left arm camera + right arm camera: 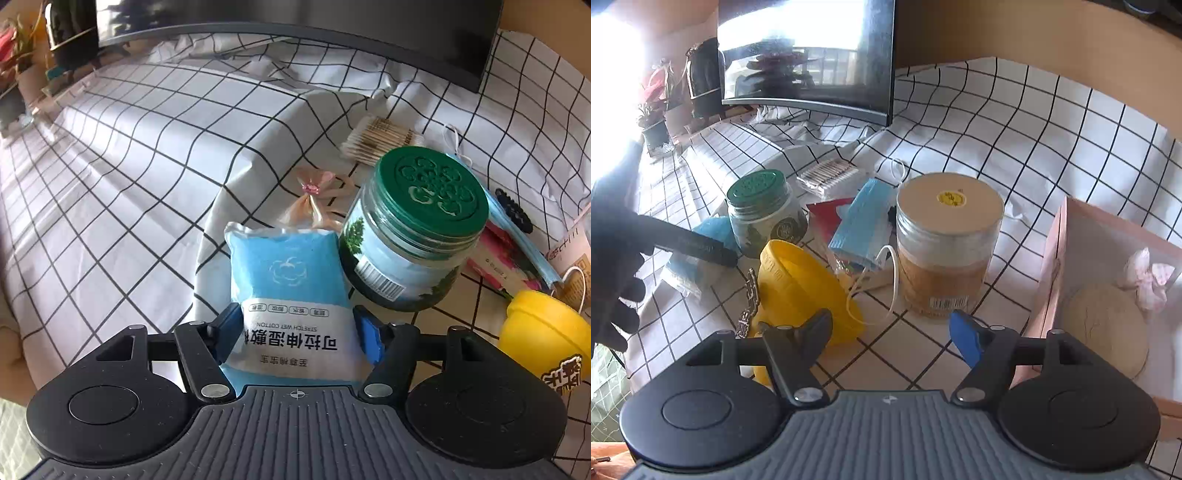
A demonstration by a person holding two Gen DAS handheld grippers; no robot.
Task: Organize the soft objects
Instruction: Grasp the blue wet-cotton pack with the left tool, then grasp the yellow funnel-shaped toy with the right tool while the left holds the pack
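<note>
My left gripper (pixel 297 334) is shut on a blue and white pack of wet cotton pads (pixel 288 295), its blue pads (pixel 369 338) pressing both sides. The same pack (pixel 698 254) shows in the right wrist view under the left gripper's dark arm. My right gripper (pixel 892 338) is open and empty above the checked cloth. A pink box (pixel 1052 266) at the right holds a round beige puff (pixel 1108 328) and a pink-white fabric bow (pixel 1148 280). Blue face masks (pixel 860 225) lie behind a yellow funnel (pixel 801 284).
A green-lidded jar (pixel 413 229) stands right of the pack. A tan-lidded jar (pixel 945 247) stands ahead of my right gripper. Cotton swabs (pixel 380 142), a small tied bag (pixel 314 206), a red packet (pixel 823 214) and a monitor (pixel 809 59) are behind.
</note>
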